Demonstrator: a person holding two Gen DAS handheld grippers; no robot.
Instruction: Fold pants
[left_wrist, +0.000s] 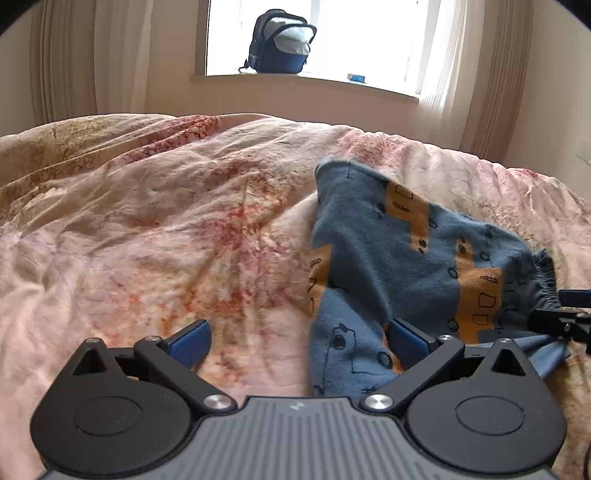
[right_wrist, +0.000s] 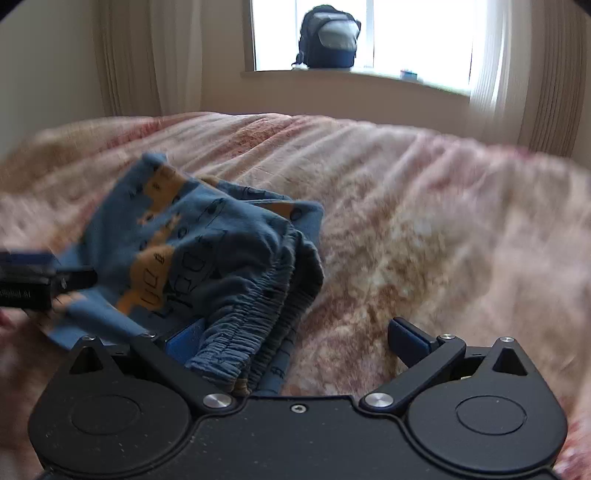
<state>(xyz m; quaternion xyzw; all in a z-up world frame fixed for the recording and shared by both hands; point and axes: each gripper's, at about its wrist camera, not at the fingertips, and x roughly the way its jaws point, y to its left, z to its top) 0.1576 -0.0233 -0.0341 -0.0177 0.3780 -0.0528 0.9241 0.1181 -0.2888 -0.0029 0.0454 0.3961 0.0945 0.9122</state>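
Note:
Small blue pants (left_wrist: 402, 266) with orange patches and black line drawings lie bunched on the bed. In the left wrist view they lie at the right; my left gripper (left_wrist: 299, 341) is open, with its right finger (left_wrist: 408, 338) against the cloth's near edge and nothing between the jaws. In the right wrist view the pants (right_wrist: 207, 254) lie at the left, their elastic waistband (right_wrist: 251, 328) draped over my left finger. My right gripper (right_wrist: 295, 345) is open wide. The other gripper shows at the far left of this view (right_wrist: 40, 280) and at the far right of the left wrist view (left_wrist: 565, 314).
A wrinkled pink floral bedspread (left_wrist: 166, 229) covers the bed (right_wrist: 424, 221). Behind it is a wall with a window and curtains. A dark backpack (left_wrist: 282, 42) stands on the sill, also shown in the right wrist view (right_wrist: 328, 37).

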